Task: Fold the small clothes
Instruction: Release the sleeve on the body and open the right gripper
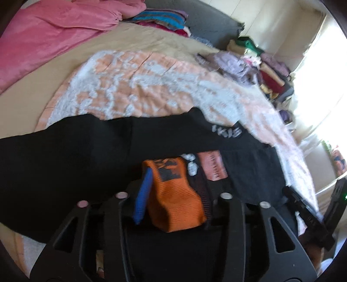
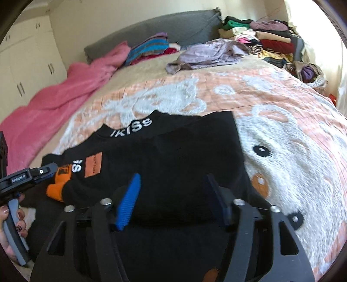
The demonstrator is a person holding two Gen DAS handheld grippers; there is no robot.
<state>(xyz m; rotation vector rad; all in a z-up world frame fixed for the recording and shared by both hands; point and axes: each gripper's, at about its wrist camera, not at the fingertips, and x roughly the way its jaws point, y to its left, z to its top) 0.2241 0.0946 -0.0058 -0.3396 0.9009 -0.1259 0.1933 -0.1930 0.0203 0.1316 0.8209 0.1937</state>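
Left wrist view: a black garment [image 1: 91, 151] lies spread across the near part of a bed, over a peach-and-white blanket [image 1: 138, 86]. White letters on its collar band read roughly "KIS", too blurred to be sure. Nearer the camera sit a salmon patch [image 1: 213, 166] with unreadable dark print and a few white letter shapes. An orange ribbed cuff [image 1: 175, 201] with a dark printed label, not legible, bunches up between the fingers of the left gripper [image 1: 173, 195]. Only its blue left finger [image 1: 143, 195] shows; the cuff hides the other, so whether the fingers press on the cuff cannot be told. Beyond lie a pink cover [image 1: 54, 36], a striped folded stack [image 1: 160, 19] and a mixed clothes pile [image 1: 260, 65] by the bright window.

Right wrist view: the same garment lies flat on the blanket, whose pattern shows a white animal face with black eyes. The collar reads "iKISs" in white; lower left, "SS" shows upside down beside the patch [image 2: 93, 164], whose print is too small to read. The right gripper [image 2: 171, 199] hovers over the black cloth with its fingers [image 2: 128, 201] wide apart, cloth beneath them but nothing pinched. At the left edge a hand [image 2: 13, 219] holds the left gripper's handle; its body bears a small white label, unreadable. A lilac crumpled cloth [image 2: 208, 54] lies farther up the bed, in front of a grey headboard [image 2: 173, 23].
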